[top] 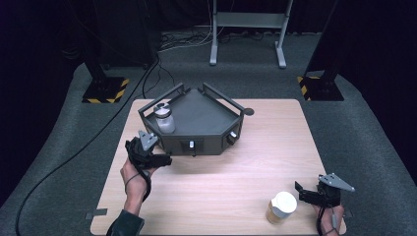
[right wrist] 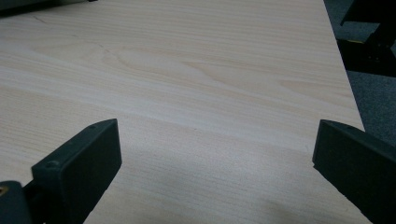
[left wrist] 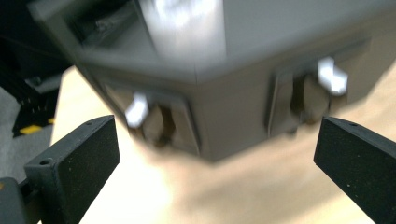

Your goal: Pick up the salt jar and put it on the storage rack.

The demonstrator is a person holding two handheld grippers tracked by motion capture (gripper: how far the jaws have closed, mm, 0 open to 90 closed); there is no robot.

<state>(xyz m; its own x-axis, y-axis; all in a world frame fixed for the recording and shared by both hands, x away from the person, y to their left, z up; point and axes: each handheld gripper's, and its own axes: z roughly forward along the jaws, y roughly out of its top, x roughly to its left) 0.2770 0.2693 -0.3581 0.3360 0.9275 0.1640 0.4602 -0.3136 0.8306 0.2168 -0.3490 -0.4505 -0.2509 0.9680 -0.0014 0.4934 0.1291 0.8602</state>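
A dark grey angular tray stands at the back middle of the wooden table. A clear jar with a pale lid stands inside it at the left. My left gripper hovers just off the tray's front left corner, jaws wide open and nothing between them. In the left gripper view that corner looms close and blurred between the jaws of the left gripper, with a white latch on one face and another on the other. My right gripper is open near the front right edge, beside a white-lidded paper cup; the right gripper faces bare wood.
A small dark disc lies on the table right of the tray. On the floor behind are two black stands with hazard-striped bases, a grey metal frame and a cable running left.
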